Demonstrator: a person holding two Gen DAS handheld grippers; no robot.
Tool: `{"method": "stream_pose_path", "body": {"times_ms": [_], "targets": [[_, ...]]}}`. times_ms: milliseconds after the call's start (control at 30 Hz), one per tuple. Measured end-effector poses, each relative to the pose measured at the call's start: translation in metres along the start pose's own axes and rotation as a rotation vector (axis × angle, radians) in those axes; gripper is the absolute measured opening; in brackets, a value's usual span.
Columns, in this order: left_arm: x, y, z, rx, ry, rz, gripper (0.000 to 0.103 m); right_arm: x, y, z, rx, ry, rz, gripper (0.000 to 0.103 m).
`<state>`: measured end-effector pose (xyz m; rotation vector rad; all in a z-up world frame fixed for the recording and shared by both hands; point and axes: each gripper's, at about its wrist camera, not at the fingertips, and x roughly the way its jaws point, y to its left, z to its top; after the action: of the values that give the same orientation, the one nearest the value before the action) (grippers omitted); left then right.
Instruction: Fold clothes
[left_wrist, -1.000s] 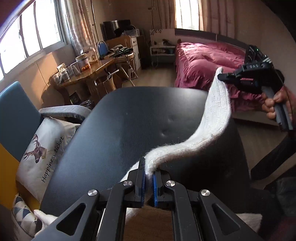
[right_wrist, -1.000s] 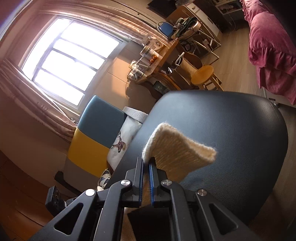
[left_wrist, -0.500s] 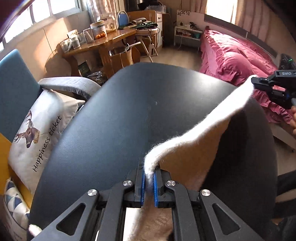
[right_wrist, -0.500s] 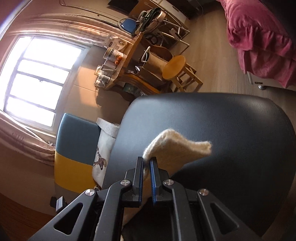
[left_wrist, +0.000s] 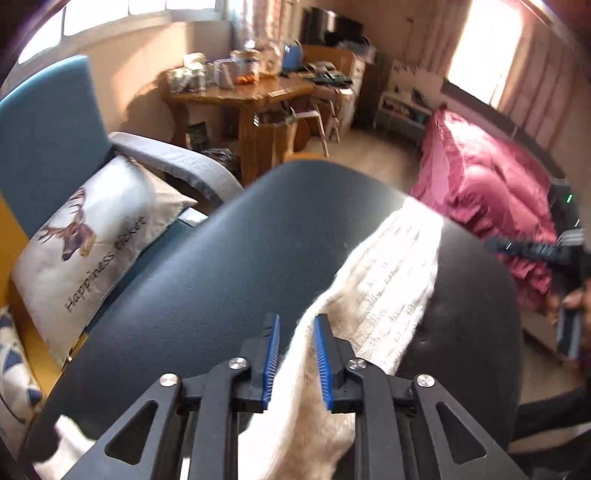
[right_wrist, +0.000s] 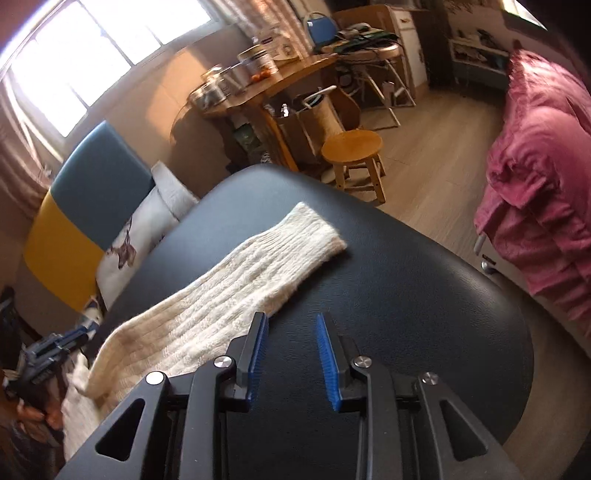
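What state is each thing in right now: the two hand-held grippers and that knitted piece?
Left hand-held gripper: open, knit edge between its fingers.
Right hand-held gripper: open, empty.
Cream knit garment: lying flat on the black surface, near end hanging off.

One line of lettering can be read: "Happiness ticket", printed in dark script along the pale cushion (left_wrist: 92, 247), running beside a printed deer head, as caught by the left wrist view. Labels are seen on the jars (right_wrist: 258, 61) on the wooden table, but nothing on them can be made out.
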<state>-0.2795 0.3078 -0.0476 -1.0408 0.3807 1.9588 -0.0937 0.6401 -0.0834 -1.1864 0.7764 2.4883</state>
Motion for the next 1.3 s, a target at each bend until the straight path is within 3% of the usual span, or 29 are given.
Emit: {"method": "stream_pose_path", "body": {"times_ms": [200,367,533,600,667,767,867,967,1100,1200,1300], "targets": [[-0.060,0.055,-0.054,-0.218,-0.082,0.020,0.033,0.063,0.065,0.012,-0.257,0.076,-0.139,0.028],[-0.081,0.076,-0.136,-0.316,-0.023,0.112,0.033,0.098,0.077,0.009,-0.358,0.210,-0.300,0.025],[-0.087,0.094,-0.186,-0.352,0.019,0.197,0.033,0.080,0.060,-0.011,-0.327,0.275,-0.322,0.025],[-0.086,0.098,-0.184,-0.328,0.014,0.236,0.033,0.071,0.050,-0.016,-0.280,0.295,-0.296,0.025],[-0.087,0.098,-0.169,-0.233,-0.004,0.283,0.033,0.062,0.046,-0.018,-0.261,0.327,-0.284,0.025],[-0.079,0.092,-0.136,0.004,-0.026,0.393,0.033,0.056,0.065,-0.025,-0.376,0.416,-0.288,0.026],[-0.059,0.096,-0.109,0.136,-0.003,0.381,0.033,0.042,0.099,-0.020,-0.505,0.331,-0.294,0.026],[-0.033,0.099,-0.093,0.177,0.046,0.308,0.033,0.046,0.130,-0.012,-0.598,0.234,-0.245,0.026],[-0.002,0.091,-0.085,0.241,0.113,0.242,0.033,0.088,0.126,-0.013,-0.621,0.282,-0.335,0.026],[0.017,0.094,-0.085,0.249,0.146,0.267,0.034,0.102,0.093,-0.021,-0.551,0.333,-0.392,0.026],[0.034,0.099,-0.083,0.179,0.134,0.304,0.035,0.085,0.072,-0.027,-0.455,0.332,-0.342,0.026]]}}
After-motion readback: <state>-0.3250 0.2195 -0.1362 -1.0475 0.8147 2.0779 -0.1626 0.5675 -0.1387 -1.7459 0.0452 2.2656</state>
